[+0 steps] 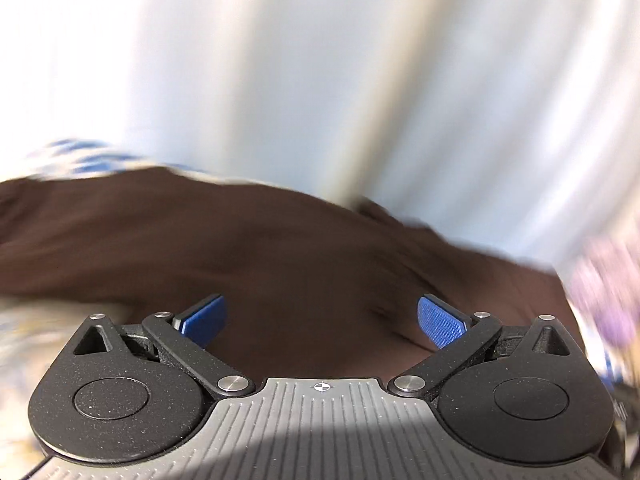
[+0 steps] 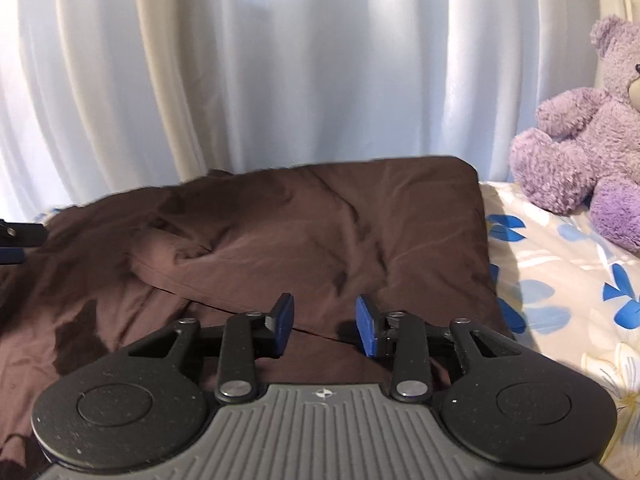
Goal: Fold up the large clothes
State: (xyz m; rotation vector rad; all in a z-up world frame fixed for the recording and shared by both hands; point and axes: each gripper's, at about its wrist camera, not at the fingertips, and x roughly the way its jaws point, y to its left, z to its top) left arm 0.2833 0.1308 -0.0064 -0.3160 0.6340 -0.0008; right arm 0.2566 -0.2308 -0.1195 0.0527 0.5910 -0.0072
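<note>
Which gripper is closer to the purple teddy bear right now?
Right. The right gripper hovers open over the brown garment, the teddy bear to its right; the left gripper is far across the garment.

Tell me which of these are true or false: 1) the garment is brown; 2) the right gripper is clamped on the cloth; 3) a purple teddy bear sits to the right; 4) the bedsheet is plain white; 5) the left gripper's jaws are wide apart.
1) True: the brown garment lies partly folded on the bed.
2) False: the right gripper has a gap between its blue pads, and nothing is pinched there.
3) True: the purple teddy bear sits on the bedsheet, right of the garment.
4) False: the bedsheet is cream with blue flowers.
5) True: the left gripper stands wide open over the garment, holding nothing.
</note>
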